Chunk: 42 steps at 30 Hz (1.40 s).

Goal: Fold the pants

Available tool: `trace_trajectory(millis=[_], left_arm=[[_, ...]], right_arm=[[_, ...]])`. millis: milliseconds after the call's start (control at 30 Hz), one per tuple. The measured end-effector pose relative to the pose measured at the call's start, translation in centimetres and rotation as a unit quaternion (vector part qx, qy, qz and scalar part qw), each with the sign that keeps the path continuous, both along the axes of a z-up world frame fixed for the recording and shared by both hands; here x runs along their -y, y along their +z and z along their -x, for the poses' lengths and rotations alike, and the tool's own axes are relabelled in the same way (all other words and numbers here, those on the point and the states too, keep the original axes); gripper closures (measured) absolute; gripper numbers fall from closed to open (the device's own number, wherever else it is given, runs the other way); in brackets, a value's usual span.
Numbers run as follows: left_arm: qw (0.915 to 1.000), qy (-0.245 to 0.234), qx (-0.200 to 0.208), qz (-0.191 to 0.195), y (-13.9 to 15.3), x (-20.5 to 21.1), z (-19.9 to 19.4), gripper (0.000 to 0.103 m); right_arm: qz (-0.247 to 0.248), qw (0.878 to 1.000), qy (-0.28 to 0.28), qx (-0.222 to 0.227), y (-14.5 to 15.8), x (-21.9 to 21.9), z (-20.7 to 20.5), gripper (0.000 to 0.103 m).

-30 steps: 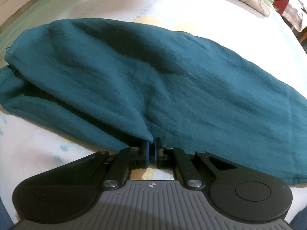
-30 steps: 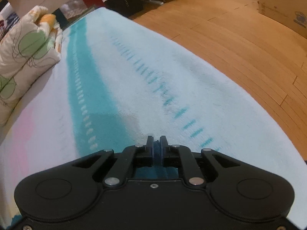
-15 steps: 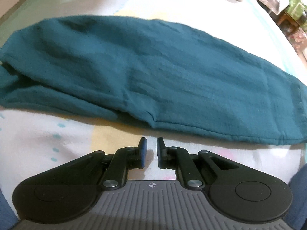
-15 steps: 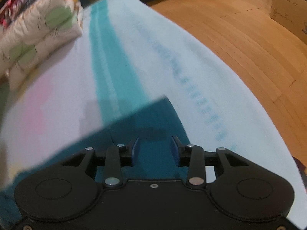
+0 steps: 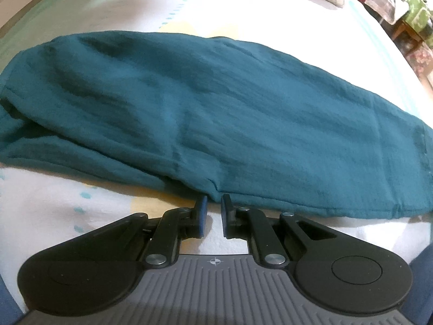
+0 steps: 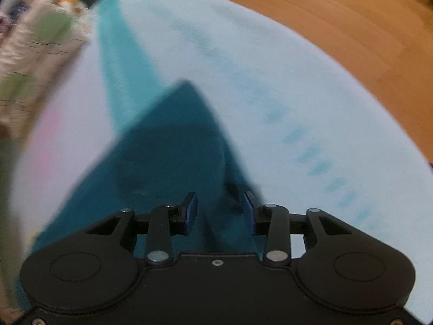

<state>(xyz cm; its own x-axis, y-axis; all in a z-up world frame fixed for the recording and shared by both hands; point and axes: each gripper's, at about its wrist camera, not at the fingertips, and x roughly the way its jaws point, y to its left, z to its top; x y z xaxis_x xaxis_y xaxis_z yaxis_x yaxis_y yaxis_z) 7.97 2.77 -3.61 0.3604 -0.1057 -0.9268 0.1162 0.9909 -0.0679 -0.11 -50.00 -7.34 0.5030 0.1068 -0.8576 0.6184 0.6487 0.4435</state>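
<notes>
The teal pants (image 5: 216,113) lie folded lengthwise across the bed, their hem end at the right. My left gripper (image 5: 213,201) sits just short of the near folded edge. Its jaws stand a little apart, with only sheet showing between them. In the blurred right wrist view, a pointed end of the pants (image 6: 167,149) lies on the sheet. My right gripper (image 6: 219,199) hovers open over that end. A ridge of the cloth runs below the gap, and the blue pads (image 6: 190,211) do not press on it.
The bed has a pale sheet (image 5: 54,203) with a teal stripe (image 6: 119,62). A flowered pillow (image 6: 40,54) lies at the left of the right wrist view. Wooden floor (image 6: 351,13) shows beyond the bed's right edge. Furniture (image 5: 406,13) stands past the far corner.
My left gripper let go of the pants' near edge, and its jaws parted slightly. My right gripper opened, dropped the cloth and drew back, so more of the pants shows ahead of it.
</notes>
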Motion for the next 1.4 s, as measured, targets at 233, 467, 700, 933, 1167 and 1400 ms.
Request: trace_trajectory(millis=[233,467,700,933,1167,1400], left_arm=[[0.9998,-0.006,0.015,-0.01,1.7,-1.7,-1.0,0.092],[0.9988,0.022,0.033,-0.029,4.4,-7.5,-5.1,0.092],[0.9944,0.087,0.041,-0.043,6.2,-14.5,-9.7,0.092],[0.9922,0.111,0.035,-0.047,6.1,-18.9,-12.0,0.092],[0.989,0.129,0.039,-0.061,6.4,-23.7,-13.9,0.092],[0.9879,0.135,0.032,-0.069,5.8,-26.9,-15.8,0.092]], right_arm=[[0.077,0.995,0.045,0.051,6.2,-3.8,-2.8,0.055],[0.13,0.976,0.16,0.068,8.5,-12.1,-6.2,0.055],[0.143,0.941,0.295,0.083,7.4,-25.2,-10.0,0.055],[0.119,0.884,0.433,0.131,6.2,-39.4,-12.1,0.055],[0.104,0.824,0.524,0.188,5.8,-52.5,-12.5,0.049],[0.137,0.773,0.568,0.245,4.6,-62.2,-11.7,0.046]])
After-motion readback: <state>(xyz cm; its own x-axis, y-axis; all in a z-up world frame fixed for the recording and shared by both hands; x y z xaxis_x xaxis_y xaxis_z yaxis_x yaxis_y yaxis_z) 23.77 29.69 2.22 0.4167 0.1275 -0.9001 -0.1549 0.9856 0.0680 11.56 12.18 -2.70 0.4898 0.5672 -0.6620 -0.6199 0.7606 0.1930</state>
